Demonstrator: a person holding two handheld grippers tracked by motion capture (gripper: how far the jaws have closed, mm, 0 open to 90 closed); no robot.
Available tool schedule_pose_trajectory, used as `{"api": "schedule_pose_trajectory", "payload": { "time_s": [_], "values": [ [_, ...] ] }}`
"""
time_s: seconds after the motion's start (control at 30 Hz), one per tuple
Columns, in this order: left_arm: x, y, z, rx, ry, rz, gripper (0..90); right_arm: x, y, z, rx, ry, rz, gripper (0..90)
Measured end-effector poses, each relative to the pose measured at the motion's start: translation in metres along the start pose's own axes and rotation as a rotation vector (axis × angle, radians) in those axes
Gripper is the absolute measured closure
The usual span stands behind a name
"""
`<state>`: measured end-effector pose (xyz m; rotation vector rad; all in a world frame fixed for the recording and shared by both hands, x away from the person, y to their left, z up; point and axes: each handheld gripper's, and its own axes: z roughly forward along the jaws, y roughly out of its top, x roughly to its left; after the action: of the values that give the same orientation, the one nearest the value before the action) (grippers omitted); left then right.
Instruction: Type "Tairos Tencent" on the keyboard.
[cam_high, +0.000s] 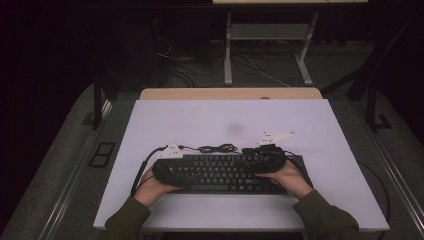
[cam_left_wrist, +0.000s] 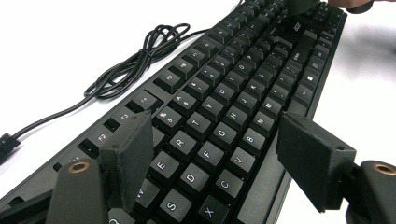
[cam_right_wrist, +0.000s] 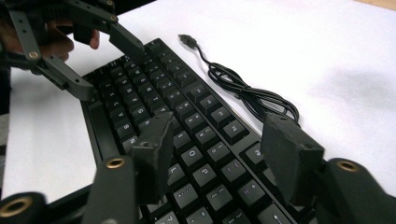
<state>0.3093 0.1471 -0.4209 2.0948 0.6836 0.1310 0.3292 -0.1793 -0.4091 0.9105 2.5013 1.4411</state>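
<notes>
Hovering both tools over keyboard (cam_high: 225, 172) lying flat near front edge of bench (cam_high: 200, 120). Left tool (cam_left_wrist: 212, 154) and right tool (cam_right_wrist: 219, 149) both apart, gripping nothing. Board looks stiff, light-ish, plastic slippery; keycaps pop off easily, so grab frame edges. Cable (cam_high: 217, 148) coiled behind.

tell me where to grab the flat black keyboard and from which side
Best by its two short ends, one gripper from each side. The flat black keyboard lies long and thin across the white table, so one jaw over each end, pinching front and back edges, should keep it level.
</notes>
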Motion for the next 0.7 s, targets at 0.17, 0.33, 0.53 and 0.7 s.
{"api": "schedule_pose_trajectory", "payload": {
  "time_s": [0.17, 0.33, 0.53, 0.7],
  "values": [
    [0.0, 0.0, 0.0, -0.003, 0.003, 0.002, 25.4, -0.001, -0.002, -0.003, 0.0, 0.028, 0.006, 55.6],
    [0.0, 0.0, -0.001, -0.011, 0.004, -0.003, 24.0, -0.002, -0.007, -0.009, 0.008, 0.044, 0.004, 69.9],
    [0.001, 0.0, 0.0, -0.011, 0.013, 0.001, 20.7, -0.003, -0.017, -0.016, 0.033, 0.057, -0.001, 86.0],
    [0.001, 0.0, 0.0, -0.014, 0.019, -0.002, 20.0, -0.003, -0.024, -0.023, 0.05, 0.075, -0.007, 89.0]
  ]
}}
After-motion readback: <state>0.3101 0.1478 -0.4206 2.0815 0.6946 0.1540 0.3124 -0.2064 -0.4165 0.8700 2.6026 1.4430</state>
